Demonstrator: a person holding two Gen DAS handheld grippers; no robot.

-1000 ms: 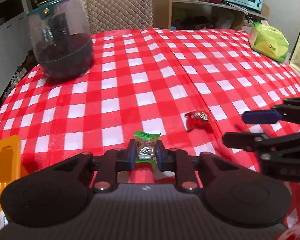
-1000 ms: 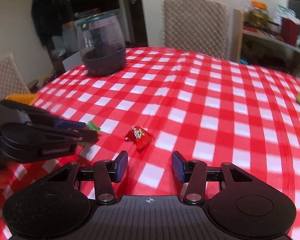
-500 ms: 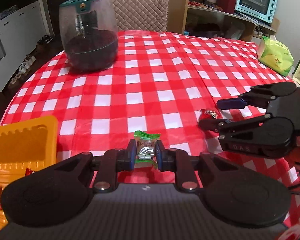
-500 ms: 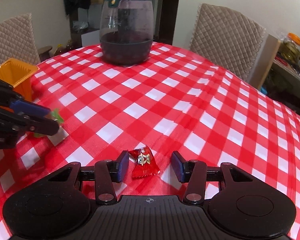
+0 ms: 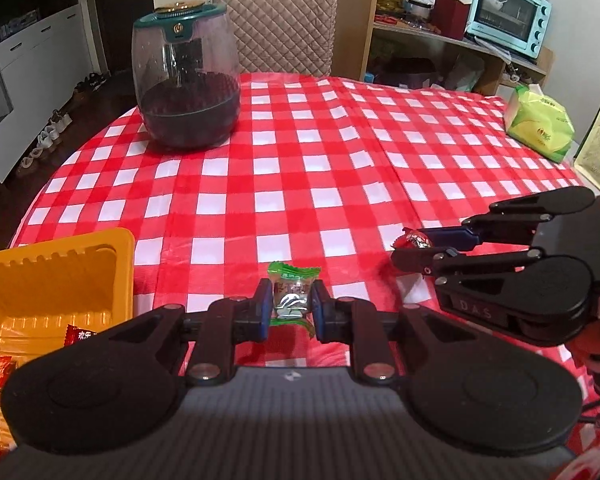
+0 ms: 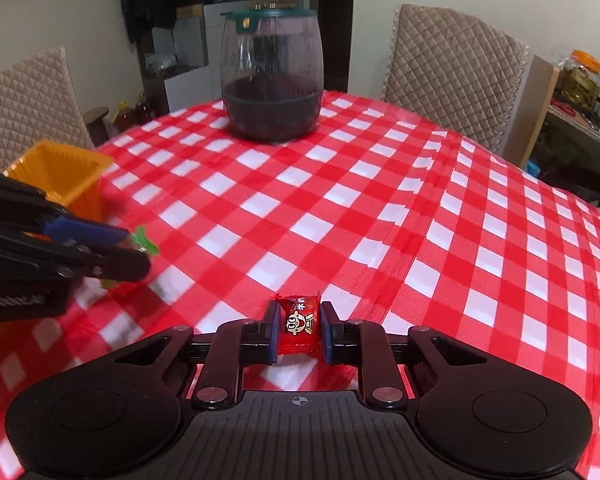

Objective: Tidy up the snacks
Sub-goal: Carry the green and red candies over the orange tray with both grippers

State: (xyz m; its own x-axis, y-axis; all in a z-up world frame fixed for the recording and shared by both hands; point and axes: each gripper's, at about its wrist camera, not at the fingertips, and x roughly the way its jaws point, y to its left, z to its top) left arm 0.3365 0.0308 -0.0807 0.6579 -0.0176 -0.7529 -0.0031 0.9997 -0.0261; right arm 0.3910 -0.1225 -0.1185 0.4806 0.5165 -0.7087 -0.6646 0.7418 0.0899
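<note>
Candies sit in both your grippers: left gripper [image 5: 289,307] squeezes the green candy [image 5: 294,294], right gripper [image 6: 299,330] just closed on the red candy [image 6: 299,323]. Orange tray [image 5: 56,268], lower left, waits with a few inside.

Left gripper [image 5: 289,309] clamped; right gripper [image 6: 299,330] jaws just closed.

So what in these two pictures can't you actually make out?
- Orange tray, left wrist view: its near part and most of the red candies in it are hidden behind the left gripper.
- Green candy, right wrist view: blurred and mostly covered by the left gripper's fingers.
- Red candy, left wrist view: mostly hidden by the right gripper.
- Jar: its dark contents cannot be identified in either view.
</note>
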